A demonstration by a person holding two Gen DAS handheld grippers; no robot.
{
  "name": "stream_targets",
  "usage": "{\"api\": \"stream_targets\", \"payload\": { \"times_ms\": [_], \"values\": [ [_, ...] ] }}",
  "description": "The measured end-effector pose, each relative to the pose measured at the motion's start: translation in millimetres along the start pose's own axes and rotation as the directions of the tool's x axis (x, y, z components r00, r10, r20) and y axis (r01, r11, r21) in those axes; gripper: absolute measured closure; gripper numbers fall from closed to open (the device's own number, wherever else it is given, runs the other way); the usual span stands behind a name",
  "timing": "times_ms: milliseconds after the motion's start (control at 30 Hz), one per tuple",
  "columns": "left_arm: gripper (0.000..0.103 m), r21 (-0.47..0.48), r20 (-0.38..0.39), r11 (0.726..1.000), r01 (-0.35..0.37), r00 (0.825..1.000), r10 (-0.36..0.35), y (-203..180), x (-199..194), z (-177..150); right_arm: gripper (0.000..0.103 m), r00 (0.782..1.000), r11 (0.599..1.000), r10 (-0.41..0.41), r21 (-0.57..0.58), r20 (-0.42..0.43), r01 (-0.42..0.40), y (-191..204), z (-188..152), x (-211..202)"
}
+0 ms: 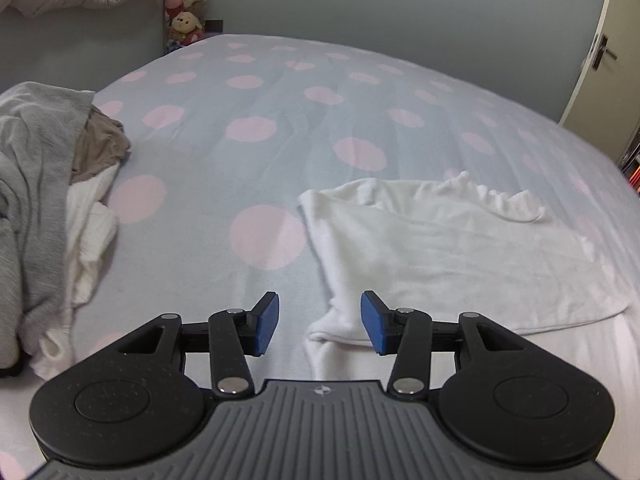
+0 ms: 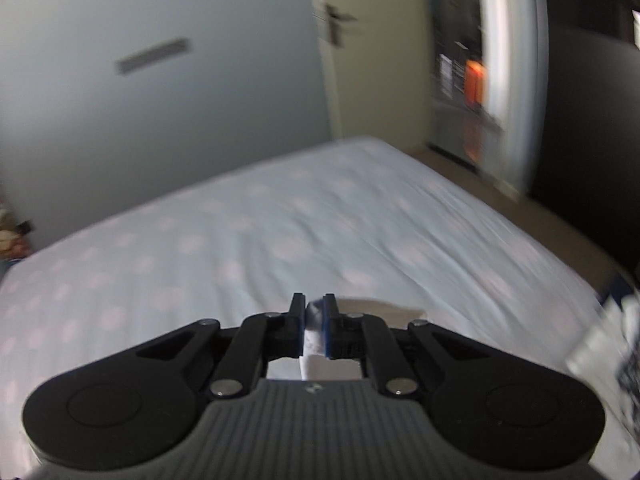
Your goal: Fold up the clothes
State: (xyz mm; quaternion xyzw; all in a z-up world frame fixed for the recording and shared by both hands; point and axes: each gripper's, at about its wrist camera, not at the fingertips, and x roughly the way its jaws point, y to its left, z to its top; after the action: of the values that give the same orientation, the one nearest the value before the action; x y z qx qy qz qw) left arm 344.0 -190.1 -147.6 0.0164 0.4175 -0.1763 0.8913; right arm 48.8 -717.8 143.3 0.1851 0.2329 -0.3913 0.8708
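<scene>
A white garment lies partly folded on the bed, to the right of centre in the left wrist view. Its near corner lies between the fingers of my left gripper, which is open and just above the sheet. My right gripper is shut on a fold of the white garment and holds it above the bed. The right wrist view is blurred by motion.
A pile of grey, brown and white clothes lies at the bed's left side. The bed sheet is pale blue with pink dots. Plush toys stand by the far wall. A door and the bed's right edge show in the right wrist view.
</scene>
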Motion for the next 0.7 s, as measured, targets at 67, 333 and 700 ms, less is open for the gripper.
{"api": "stream_targets", "payload": {
  "times_ms": [67, 333, 700],
  "values": [
    [0.058, -0.001, -0.002, 1.0, 0.007, 1.0, -0.007, 3, -1, 1, 0.093, 0.999, 0.998, 0.041, -0.04, 0.034, -0.04, 33, 11, -8],
    [0.057, -0.017, -0.005, 0.999, 0.038, 0.999, -0.038, 14, -2, 4, 0.093, 0.979, 0.978, 0.153, -0.164, 0.136, -0.13, 138, 63, -32],
    [0.057, -0.029, 0.009, 0.998, 0.058, 0.998, -0.057, 26, -1, 8, 0.093, 0.947, 0.919, 0.309, -0.285, 0.088, -0.273, 237, 59, -40]
  ]
}}
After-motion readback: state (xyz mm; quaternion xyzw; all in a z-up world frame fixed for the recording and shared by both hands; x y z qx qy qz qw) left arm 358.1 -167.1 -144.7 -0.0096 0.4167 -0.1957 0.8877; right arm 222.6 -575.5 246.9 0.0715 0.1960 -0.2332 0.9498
